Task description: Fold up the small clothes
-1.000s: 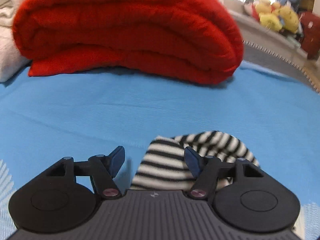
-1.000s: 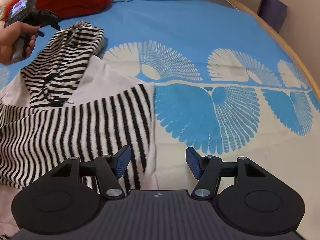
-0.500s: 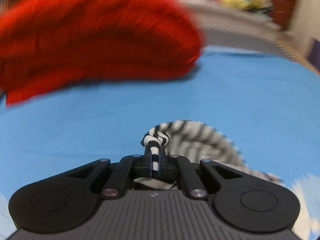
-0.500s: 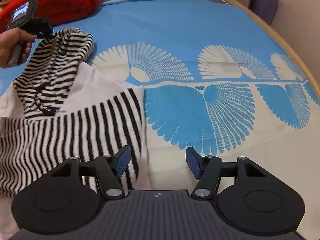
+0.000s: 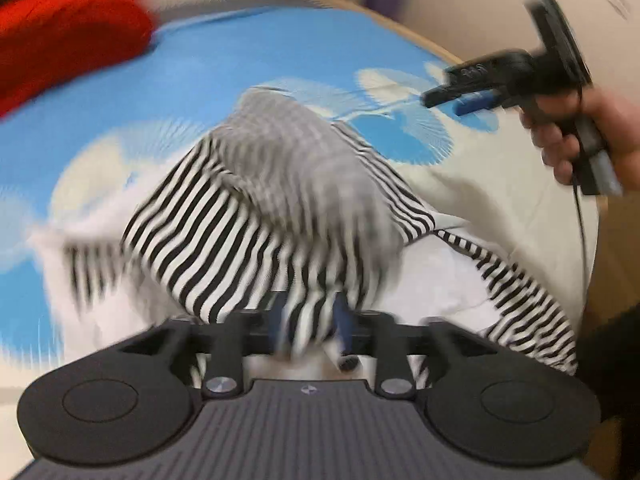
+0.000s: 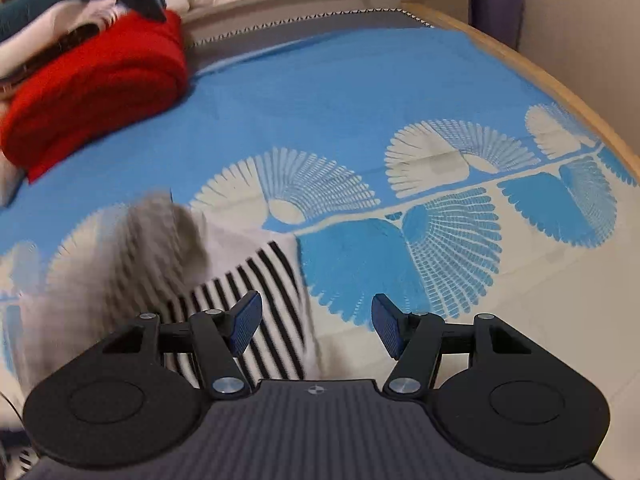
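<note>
Striped top (image 5: 224, 232) lies crumpled on the blue patterned bedspread (image 6: 360, 92), its hood between the left tongs (image 5: 308, 320), whose jaws have just been opening. Right tongs (image 6: 316, 324) hover wide and empty beside its right edge.

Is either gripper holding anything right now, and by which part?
Right gripper: nothing. Left gripper: jaws just opening, black-and-white striped hooded top's hood fabric between them; grip unclear through blur.

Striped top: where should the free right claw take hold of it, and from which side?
Probably the straight edge of the striped top, lying flat on the blue sheet just ahead of the right claw's left finger. Come from above, one finger sliding under the edge from the bare sheet side.
</note>
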